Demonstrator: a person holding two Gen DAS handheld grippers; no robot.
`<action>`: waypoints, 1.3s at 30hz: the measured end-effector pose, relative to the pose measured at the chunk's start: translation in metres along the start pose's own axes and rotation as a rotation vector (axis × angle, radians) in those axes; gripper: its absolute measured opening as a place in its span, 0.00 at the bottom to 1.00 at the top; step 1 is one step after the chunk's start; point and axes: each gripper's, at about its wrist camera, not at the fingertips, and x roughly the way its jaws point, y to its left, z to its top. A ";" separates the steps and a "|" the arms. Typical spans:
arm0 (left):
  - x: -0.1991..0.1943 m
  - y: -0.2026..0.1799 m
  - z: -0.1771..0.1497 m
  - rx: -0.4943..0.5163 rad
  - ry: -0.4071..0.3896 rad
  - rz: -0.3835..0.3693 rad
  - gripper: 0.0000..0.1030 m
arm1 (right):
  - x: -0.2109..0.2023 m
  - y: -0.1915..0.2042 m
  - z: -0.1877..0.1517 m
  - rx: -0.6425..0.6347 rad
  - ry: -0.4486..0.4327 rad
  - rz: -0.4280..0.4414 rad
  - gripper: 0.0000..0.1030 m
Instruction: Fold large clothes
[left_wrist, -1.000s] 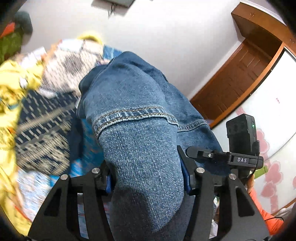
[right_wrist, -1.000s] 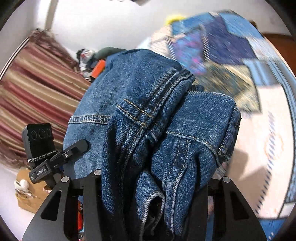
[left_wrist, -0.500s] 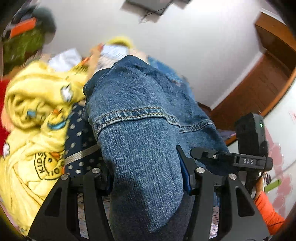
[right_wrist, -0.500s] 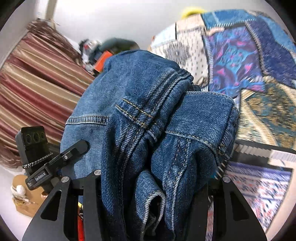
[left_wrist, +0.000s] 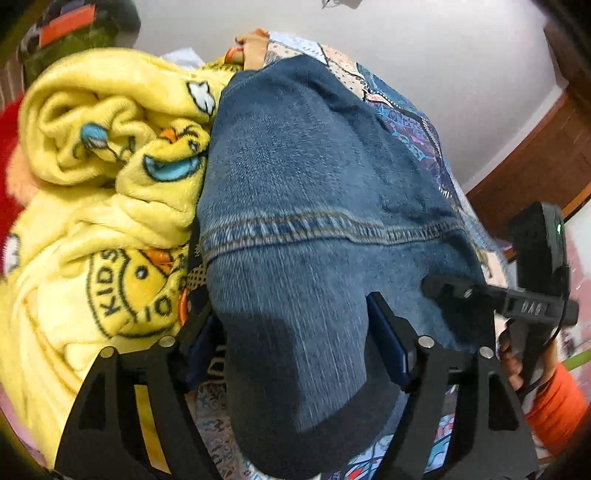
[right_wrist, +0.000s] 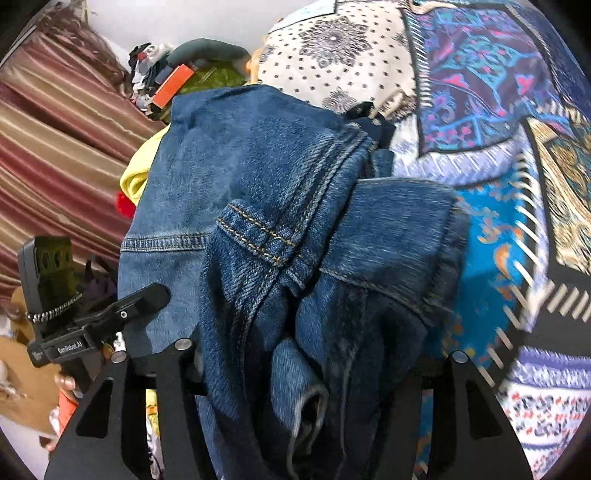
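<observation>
Blue denim jeans (left_wrist: 314, 166) lie bunched on the patterned bedcover (right_wrist: 480, 74), pressed against a yellow fleece blanket (left_wrist: 110, 147). My left gripper (left_wrist: 291, 325) straddles a folded end of the denim. Its jaws are opening, and a dark gap shows between the left finger (left_wrist: 201, 332) and the cloth. In the right wrist view the jeans (right_wrist: 240, 166) show a waistband seam and a thick wad. That wad fills my right gripper (right_wrist: 317, 354), whose jaws are opening. Its pads are hidden under the denim.
A heap of clothes with an orange patch (right_wrist: 177, 81) lies at the head of the bed by a striped curtain (right_wrist: 55, 147). A hand in an orange sleeve (left_wrist: 554, 398) holds the other gripper's handle. A wooden door (left_wrist: 535, 166) stands at the right.
Both grippers came down toward the bed with the jeans, which now rest beside the yellow blanket. The left jaws have spread wider and the right jaws slightly wider.
</observation>
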 end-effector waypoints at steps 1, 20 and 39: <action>-0.005 -0.006 -0.004 0.026 -0.006 0.033 0.78 | -0.005 -0.002 -0.001 0.008 -0.002 0.007 0.53; -0.037 -0.043 -0.058 0.259 -0.046 0.399 0.88 | -0.049 0.042 -0.053 -0.240 -0.092 -0.307 0.71; -0.145 -0.088 -0.079 0.153 -0.159 0.361 0.91 | -0.149 0.045 -0.076 -0.161 -0.147 -0.308 0.75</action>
